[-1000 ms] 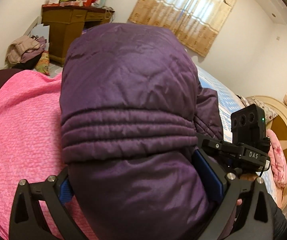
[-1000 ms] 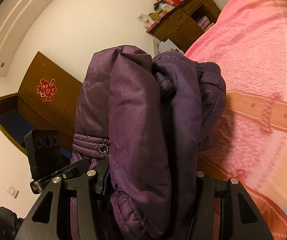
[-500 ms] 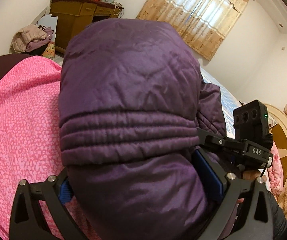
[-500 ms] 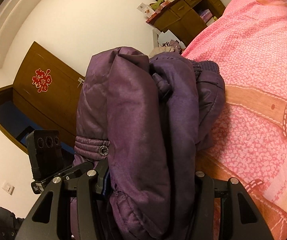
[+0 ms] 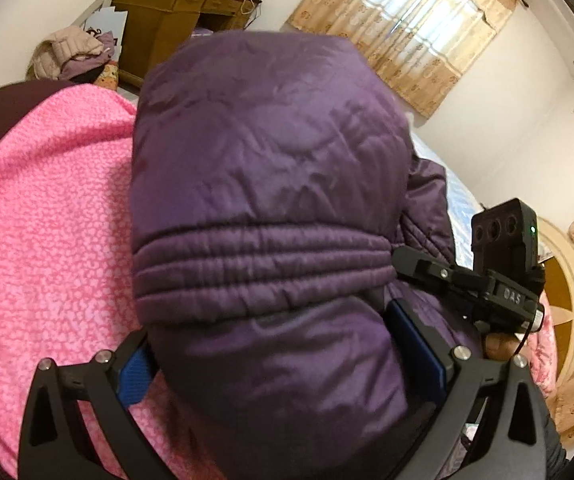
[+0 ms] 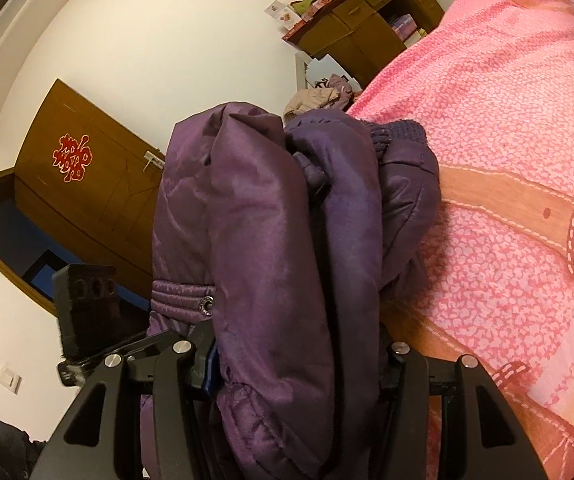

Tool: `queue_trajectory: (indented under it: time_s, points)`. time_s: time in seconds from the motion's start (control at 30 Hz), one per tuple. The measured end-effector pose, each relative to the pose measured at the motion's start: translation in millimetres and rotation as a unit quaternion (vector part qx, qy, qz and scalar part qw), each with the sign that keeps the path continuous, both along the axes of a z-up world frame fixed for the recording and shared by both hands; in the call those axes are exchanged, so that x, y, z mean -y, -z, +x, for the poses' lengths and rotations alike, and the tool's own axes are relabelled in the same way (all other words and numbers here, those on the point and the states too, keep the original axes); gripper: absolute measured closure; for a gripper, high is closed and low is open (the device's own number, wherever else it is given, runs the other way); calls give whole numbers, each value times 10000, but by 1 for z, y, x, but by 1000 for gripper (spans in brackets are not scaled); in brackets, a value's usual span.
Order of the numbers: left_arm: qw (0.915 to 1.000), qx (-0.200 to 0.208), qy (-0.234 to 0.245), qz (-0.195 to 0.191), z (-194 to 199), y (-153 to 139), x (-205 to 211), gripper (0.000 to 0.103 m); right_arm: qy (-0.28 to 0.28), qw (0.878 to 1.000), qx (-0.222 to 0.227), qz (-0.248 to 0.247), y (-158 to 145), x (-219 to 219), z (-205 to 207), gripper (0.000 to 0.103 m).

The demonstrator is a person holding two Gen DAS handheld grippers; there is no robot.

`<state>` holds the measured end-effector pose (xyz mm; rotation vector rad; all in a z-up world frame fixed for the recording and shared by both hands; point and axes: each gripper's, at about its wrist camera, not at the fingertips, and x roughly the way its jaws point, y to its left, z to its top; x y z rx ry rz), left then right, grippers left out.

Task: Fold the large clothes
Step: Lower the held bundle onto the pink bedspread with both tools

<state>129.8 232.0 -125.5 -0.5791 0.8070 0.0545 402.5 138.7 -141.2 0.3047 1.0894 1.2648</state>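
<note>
the purple padded jacket [image 5: 271,208], bundled thick, was pinched at the bottom centre of each frame by the left gripper [image 5: 287,356] and the right gripper [image 6: 299,356], both spread wide around its bulk. it was held over the pink bedspread [image 5: 47,240], so the carrying step seemed in hand. lowering it flat onto the bedspread was probably called for next; a wooden desk [image 5: 171,12] was seen at upper left.

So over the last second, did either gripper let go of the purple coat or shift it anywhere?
No release. Both views swing: the wooden desk slides toward the frame top, so the purple coat is being carried over the pink bedspread. The left gripper and right gripper stay clamped.
</note>
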Motion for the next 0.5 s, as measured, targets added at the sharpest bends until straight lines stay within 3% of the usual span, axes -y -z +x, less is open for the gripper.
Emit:
queue_trajectory:
  time_s: [0.1, 0.17, 0.23, 0.3, 0.37, 0.43, 0.5]
  points:
    - [10000, 15, 1, 64, -6, -8, 2, 0, 109, 9999, -101, 6, 4, 4, 5, 46]
    - [9995, 100, 13, 302, -13, -18, 4, 0, 196, 9998, -76, -12, 5, 9, 5, 44]
    - [9962, 275, -35, 825, -21, -31, 10, 0, 292, 9995, 70, -92, 4, 10, 3, 40]
    - [9873, 316, -94, 1554, -22, -40, 19, 0, 370, 9986, 315, -217, -2, 9, -4, 39]
    - [9805, 222, -126, 1951, -17, -38, 22, 0, 486, 9961, 637, -360, -12, 8, -12, 39]
    - [9767, 142, -143, 2137, -9, -30, 20, 0, 586, 9935, 882, -414, -21, 11, -21, 39]
    - [9821, 86, -178, 1873, -5, -19, 11, 0, 668, 9914, 1043, -433, -27, 16, -30, 39]
